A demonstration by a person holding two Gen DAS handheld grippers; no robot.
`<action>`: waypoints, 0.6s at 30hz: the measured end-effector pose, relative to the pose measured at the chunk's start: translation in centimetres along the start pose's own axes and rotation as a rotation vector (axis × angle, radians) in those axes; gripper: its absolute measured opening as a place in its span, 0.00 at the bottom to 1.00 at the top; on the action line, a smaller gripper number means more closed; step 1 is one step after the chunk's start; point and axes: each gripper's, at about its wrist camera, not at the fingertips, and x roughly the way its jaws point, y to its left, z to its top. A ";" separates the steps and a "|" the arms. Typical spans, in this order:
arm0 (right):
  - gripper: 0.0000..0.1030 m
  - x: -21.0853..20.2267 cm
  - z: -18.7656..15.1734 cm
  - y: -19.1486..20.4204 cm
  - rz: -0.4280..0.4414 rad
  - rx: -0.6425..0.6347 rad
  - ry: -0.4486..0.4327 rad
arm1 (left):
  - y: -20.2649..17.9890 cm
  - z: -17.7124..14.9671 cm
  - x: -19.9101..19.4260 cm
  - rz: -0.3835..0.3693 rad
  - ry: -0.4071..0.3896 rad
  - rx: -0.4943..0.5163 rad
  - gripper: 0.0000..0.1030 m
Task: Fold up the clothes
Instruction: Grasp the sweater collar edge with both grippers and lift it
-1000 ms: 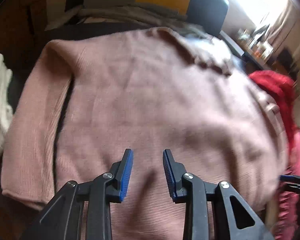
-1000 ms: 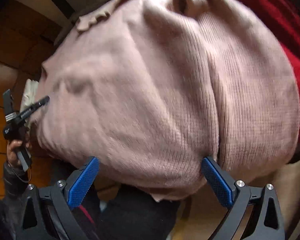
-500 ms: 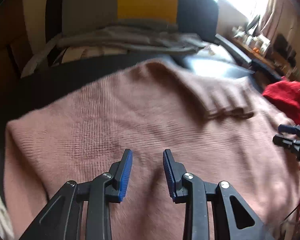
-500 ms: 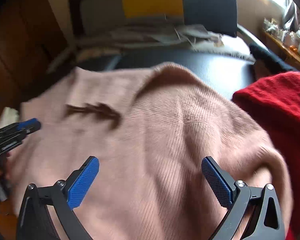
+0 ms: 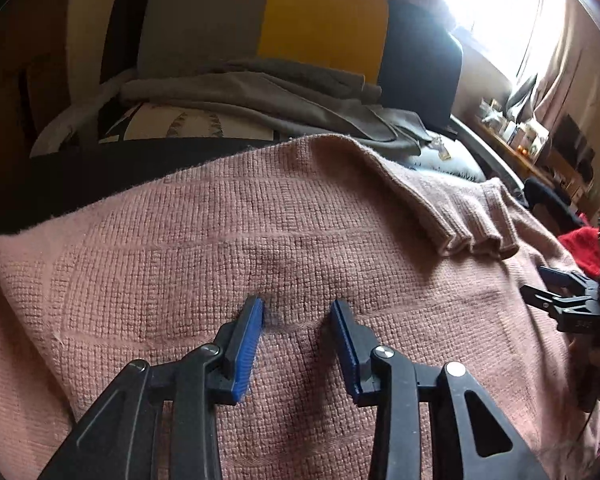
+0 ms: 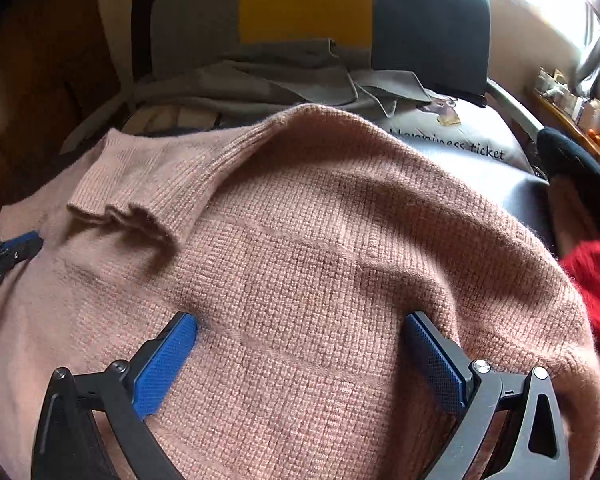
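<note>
The only legible writing I see, in the right wrist view, is "ticket" on a pale grey printed cushion (image 6: 466, 142), preceded by a partly covered word I cannot read with certainty.

The dusty-pink knitted sweater (image 5: 260, 248) is spread across a dark surface, filling the lower part of both views. Its knit shows a fine grid with faint raised horizontal ridges. One sleeve is folded inward over the body, and its ribbed cuff (image 5: 476, 232) lies rumpled on top; the right wrist view shows the same cuff (image 6: 120, 204) at the left. Behind the sweater lies a heap of grey fabric (image 5: 268, 92) against a grey, mustard-yellow and dark blue block-coloured cushion (image 5: 300, 24). A bright red knitted garment (image 6: 596, 276) lies just beside the sweater's right edge.

My left gripper (image 5: 296, 320) points down at the sweater body; its blue-padded fingers (image 5: 252, 344) stand at a moderate gap and are opening, with only flat knit between them and nothing pinched. My right gripper (image 6: 300, 332) has its fingers (image 6: 168, 356) spread wide, tips resting on or just above the knit, gripping nothing. Each gripper appears at the edge of the other's view.
</note>
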 end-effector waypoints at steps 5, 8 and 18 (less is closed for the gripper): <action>1.00 -1.1 0.1 -1.2 0.110 0.063 0.002 | 1.4 -0.3 -1.0 -0.184 0.034 -0.165 0.34; 1.00 -1.9 1.6 -2.6 0.310 0.192 0.000 | 1.4 1.0 -0.4 -0.363 0.057 -0.245 0.38; 1.00 1.4 5.4 -4.2 0.752 0.539 0.029 | -2.8 7.2 4.8 -0.536 0.082 -0.296 0.46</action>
